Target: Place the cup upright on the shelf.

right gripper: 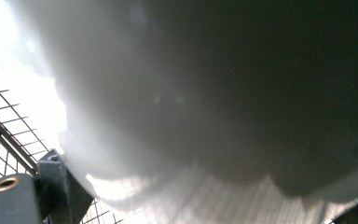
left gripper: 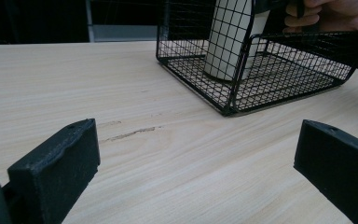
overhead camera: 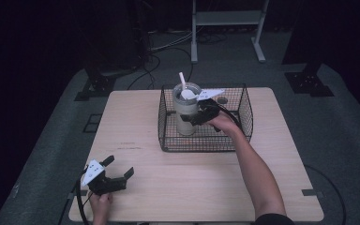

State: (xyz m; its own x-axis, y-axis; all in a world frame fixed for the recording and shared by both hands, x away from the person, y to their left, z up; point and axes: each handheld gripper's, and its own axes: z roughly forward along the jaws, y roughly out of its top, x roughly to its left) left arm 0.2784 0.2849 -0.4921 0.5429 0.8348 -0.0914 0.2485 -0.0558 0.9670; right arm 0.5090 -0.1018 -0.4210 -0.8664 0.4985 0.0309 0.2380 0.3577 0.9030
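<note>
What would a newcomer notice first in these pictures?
First, the black wire basket at the far middle of the wooden table, with a tall pale tumbler and straw standing inside. The right tool is up against the tumbler's side. The left tool rests open near the table's front left corner.

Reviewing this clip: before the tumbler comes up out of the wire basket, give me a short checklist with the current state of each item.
1. Right gripper at the tumbler: ok, pressed against its side.
2. Grip firmly closed: cannot tell, jaws hidden.
3. Tumbler upright in the wire basket: ok.
4. Straw free above the rim: ok.
5. Left gripper out of the way: ok, open, near the table front edge.
</note>
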